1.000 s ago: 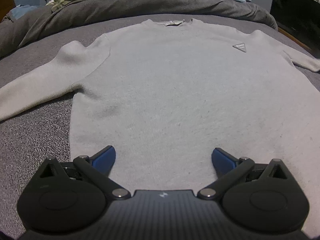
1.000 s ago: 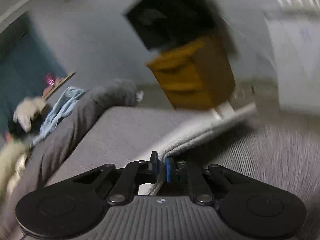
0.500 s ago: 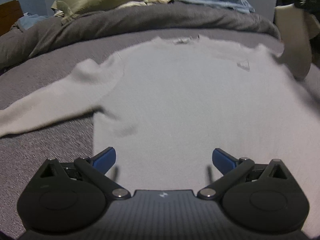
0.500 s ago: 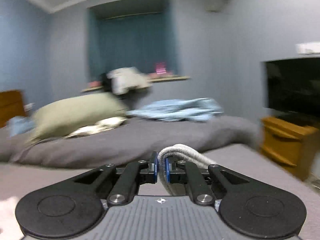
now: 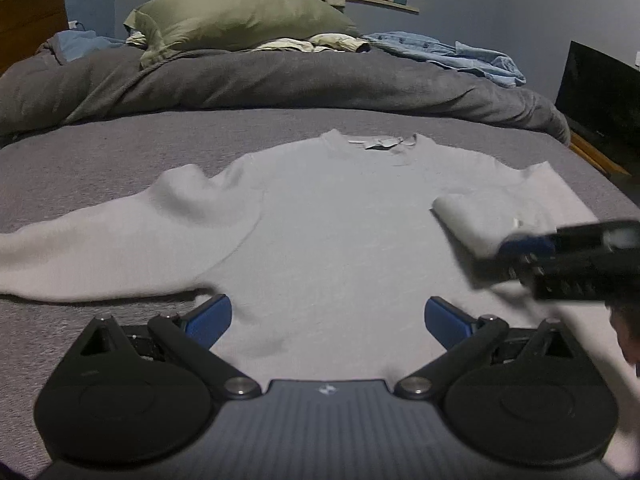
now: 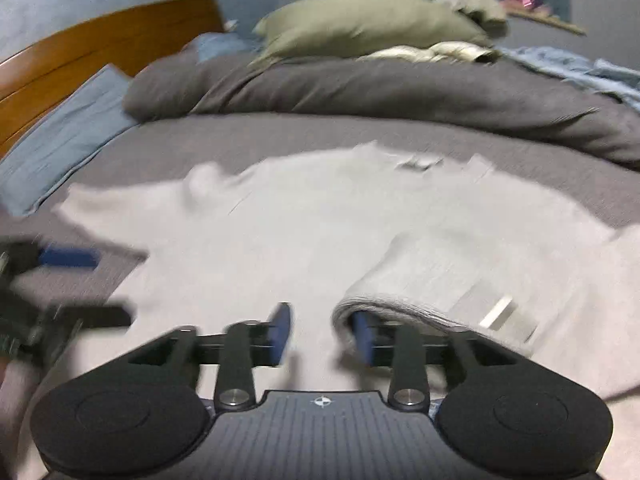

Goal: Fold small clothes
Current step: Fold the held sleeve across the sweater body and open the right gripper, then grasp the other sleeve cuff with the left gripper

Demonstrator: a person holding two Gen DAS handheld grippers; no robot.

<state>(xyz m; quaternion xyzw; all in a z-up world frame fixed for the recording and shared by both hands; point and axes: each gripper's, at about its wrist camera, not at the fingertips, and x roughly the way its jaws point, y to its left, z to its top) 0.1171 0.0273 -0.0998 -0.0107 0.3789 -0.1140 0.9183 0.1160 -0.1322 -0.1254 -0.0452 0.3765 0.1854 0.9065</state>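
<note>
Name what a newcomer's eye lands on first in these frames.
The pale grey sweater spread flat across the middle of the grey bed dominates, one sleeve already folded in over its chest. The right gripper sits right at that sleeve's cuff, its jaws just opened and no longer pinching it. The left gripper hangs open over the hem.
</note>
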